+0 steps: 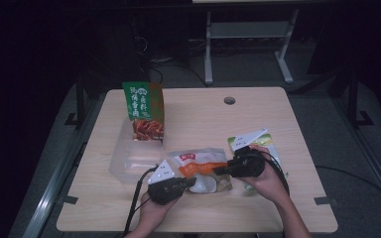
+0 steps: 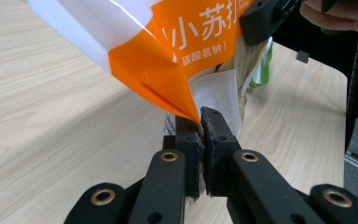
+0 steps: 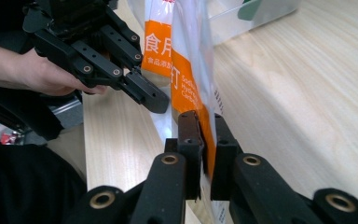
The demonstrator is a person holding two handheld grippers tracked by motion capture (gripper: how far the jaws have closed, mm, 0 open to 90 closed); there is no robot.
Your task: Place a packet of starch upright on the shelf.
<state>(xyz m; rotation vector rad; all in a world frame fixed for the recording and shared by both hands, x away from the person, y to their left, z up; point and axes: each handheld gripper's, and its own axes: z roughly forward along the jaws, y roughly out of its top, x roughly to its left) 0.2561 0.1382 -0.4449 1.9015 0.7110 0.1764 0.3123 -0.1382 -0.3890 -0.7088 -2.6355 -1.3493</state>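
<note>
High view shows your left gripper [image 1: 178, 185] and right gripper [image 1: 222, 170] each pinching an edge of the orange-and-white pouch [image 1: 201, 166] just beside the clear tub [image 1: 129, 161]; it looks light, soft and slippery, so grip its seams.

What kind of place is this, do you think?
Probably a lab or recording workspace: a bare wooden table with a cable hole, dark surroundings, a metal stand behind, and hand-held grippers working on an orange-and-white bag.

Dim high view with black surroundings; both gripper views bright, sharp, softly shadowed.
</note>
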